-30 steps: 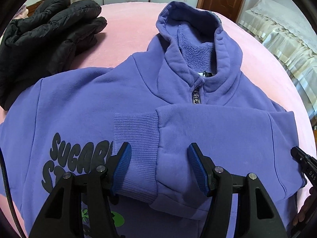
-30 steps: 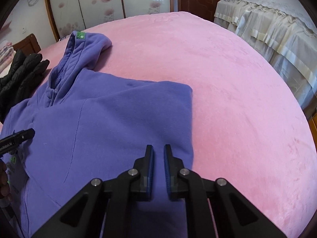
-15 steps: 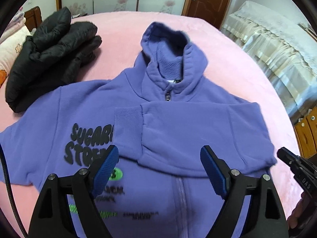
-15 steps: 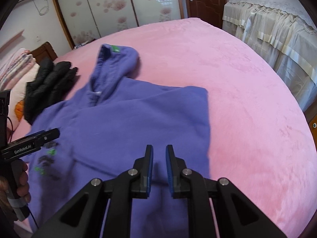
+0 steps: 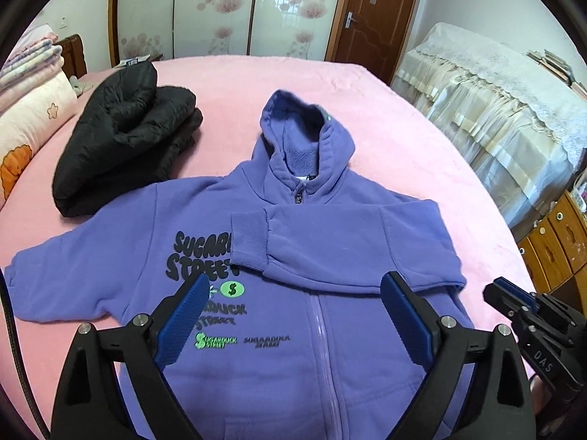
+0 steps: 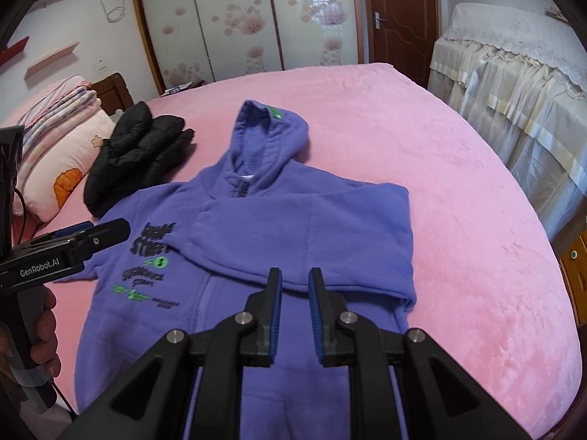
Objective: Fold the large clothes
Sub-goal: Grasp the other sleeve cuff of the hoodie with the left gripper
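Observation:
A purple zip hoodie lies face up on the pink bed, hood away from me. It also shows in the right wrist view. Its right sleeve is folded across the chest, cuff over the black lettering. Its left sleeve lies spread out to the left. My left gripper is open wide and empty above the hoodie's front. My right gripper has its jaws a narrow gap apart, holds nothing, and hovers above the hoodie's lower right; it also shows in the left wrist view.
A folded black padded jacket lies on the bed left of the hood. Pillows and folded blankets are at the far left. A cloth-covered piece of furniture and a wooden cabinet stand beyond the bed's right edge.
Both grippers have risen and pulled back from the hoodie. The left gripper opened wider and left the folded sleeve lying on the chest. The right gripper's gap widened slightly.

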A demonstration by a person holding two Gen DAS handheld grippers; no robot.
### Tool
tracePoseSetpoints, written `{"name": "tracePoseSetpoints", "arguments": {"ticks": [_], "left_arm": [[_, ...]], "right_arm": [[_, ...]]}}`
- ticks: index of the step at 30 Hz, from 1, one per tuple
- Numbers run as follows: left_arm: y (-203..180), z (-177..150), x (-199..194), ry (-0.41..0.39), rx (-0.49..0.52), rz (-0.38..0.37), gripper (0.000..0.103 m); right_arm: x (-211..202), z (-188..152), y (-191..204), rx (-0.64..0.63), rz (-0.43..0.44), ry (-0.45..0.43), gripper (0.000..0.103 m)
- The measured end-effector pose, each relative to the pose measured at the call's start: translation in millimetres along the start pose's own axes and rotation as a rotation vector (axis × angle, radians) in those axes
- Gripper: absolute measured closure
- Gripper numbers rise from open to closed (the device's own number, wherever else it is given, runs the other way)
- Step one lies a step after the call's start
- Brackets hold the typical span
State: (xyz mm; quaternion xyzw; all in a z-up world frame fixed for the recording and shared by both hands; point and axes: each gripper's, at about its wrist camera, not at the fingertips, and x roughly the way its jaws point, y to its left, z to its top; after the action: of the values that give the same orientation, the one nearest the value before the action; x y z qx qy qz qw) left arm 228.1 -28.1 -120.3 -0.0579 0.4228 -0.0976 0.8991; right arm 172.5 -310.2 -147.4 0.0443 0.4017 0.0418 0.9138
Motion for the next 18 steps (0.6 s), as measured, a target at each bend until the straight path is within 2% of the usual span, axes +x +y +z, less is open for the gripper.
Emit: {"name": "tracePoseSetpoints", "arguments": {"ticks": [3,9,14,18], "left_arm": [[-1,-7,-19,-0.013,0.015,-0.01,0.008],[14,-25,-58,-0.029,0.042,0.007,0.008],[49,-36,-94,-0.084,0.053,0.07,0.008],[95,-37,-120,-0.125,0.011,0.134,0.008]], "right_arm": [[-13,-5,12,-0.009,0.003,-0.01,0.076],[-31,-8,41,-0.043,0.033,-0.018,0.073],[-39,-4,80,-0.089,0.079,-0.03,0.073],[-43,6,123,-0.131,0.134,-0.051,0.073]]}}
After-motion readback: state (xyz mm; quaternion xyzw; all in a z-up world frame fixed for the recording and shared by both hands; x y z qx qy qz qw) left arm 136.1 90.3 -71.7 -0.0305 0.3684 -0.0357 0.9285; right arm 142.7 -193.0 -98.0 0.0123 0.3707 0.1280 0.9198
